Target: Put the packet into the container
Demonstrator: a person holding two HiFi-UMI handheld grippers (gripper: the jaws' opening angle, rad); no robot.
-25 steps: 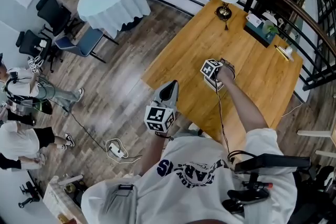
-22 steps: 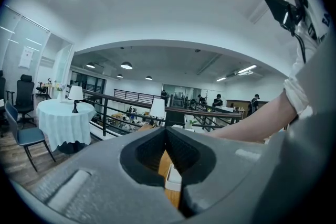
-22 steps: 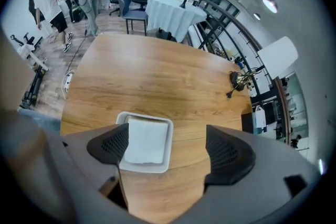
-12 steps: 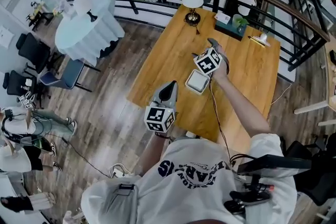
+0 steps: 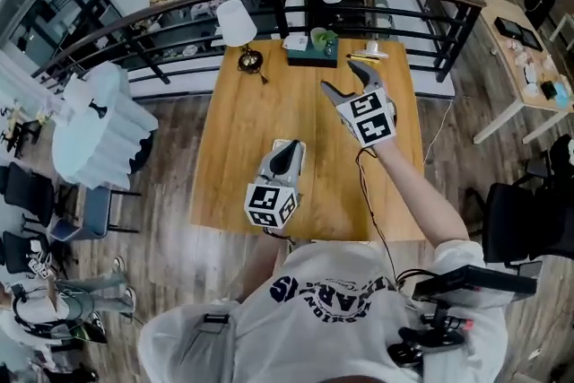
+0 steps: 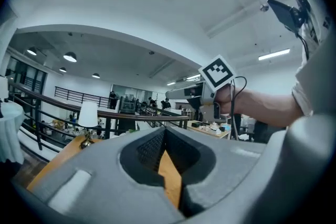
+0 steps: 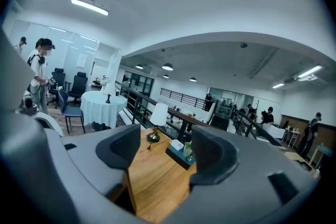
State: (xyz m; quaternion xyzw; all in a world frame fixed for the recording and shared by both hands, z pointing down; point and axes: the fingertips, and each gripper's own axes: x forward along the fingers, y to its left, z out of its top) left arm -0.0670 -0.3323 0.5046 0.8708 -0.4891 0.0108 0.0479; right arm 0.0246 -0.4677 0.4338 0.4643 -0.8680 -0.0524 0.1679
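The wooden counter [image 5: 242,148] runs away from the person toward a dark railing [image 5: 179,18]. The left claw [image 5: 288,147] hangs over the counter's near middle. In the left gripper view its [image 6: 164,139] jaws stand together, with only a thin wedge of wood showing between the pads and nothing held.

The right claw [image 5: 341,76] is raised over the far right part of the counter, well apart from the left one. In the right gripper view its [image 7: 160,149] jaws are apart and closing. Only bare counter shows between them, so it holds nothing.

The container [image 5: 274,150] seems to show only as a pale edge round the left claw's tip, mostly hidden behind that claw. I cannot be sure of more than that. I cannot make out the packet in any view, and neither claw has it.

At the counter's far end a lamp [image 5: 235,21] with a white shade stands at the left. Just right of it lies a dark tray [image 5: 309,58] carrying small things too small to name. Both also show ahead of the right claw, the lamp [image 7: 159,114] left of the tray [image 7: 178,156]. A round table [image 5: 94,134] with a white cloth stands on the floor, well off to the counter's left.
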